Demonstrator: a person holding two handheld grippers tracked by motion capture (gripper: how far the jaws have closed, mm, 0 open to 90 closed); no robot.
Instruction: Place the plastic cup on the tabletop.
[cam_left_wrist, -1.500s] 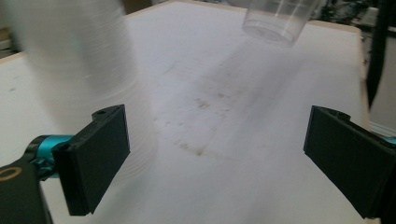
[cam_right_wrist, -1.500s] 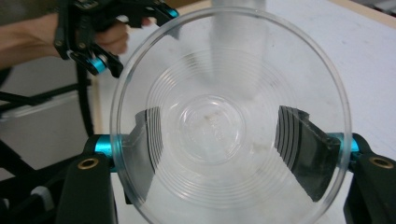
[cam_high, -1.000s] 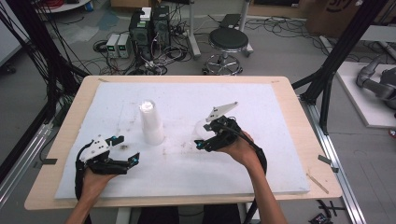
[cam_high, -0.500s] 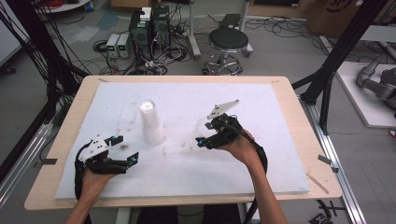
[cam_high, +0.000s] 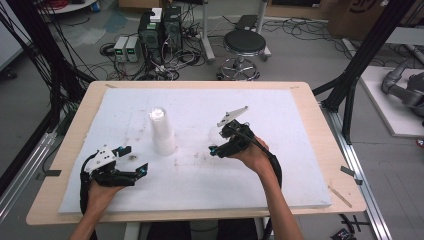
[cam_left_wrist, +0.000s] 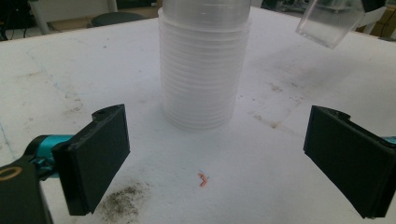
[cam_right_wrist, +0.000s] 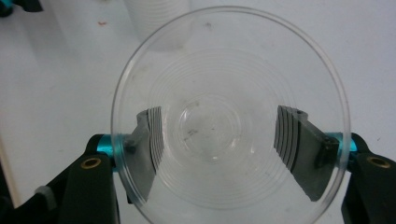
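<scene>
On the left, near the front edge of the white table (cam_high: 300, 150), the left gripper (cam_high: 131, 161) sits low on the mat. Its two black jaws stand wide apart with nothing between them. They point at the stack of cups (cam_left_wrist: 203, 70), which stands upright a little farther back, left of the middle.

A small red scrap (cam_left_wrist: 203, 178) and a dark smudge (cam_left_wrist: 123, 205) lie on the mat just in front of that gripper.

To the right of the stack, the right gripper (cam_high: 218, 145) is lifted off the table. Its jaws are clamped on one clear cup (cam_right_wrist: 229, 116), one jaw on each side of the cup's wall. The cup is in the air, tipped over so its open mouth looks back at the hand. From the left gripper you can see its bottom (cam_left_wrist: 329, 23) hanging to the right of the stack, not touching it.

The cup looks very light and thin. I think it would bend or crack if squeezed hard, and the smooth sides could slip. The best place to hold it is across the sides near the middle, gently, just as now.

A second ago things looked almost the same. The left hand has not moved. The right hand has shifted just a tiny bit, and it still grips the cup as tightly as before. The stack has stayed in its place.
</scene>
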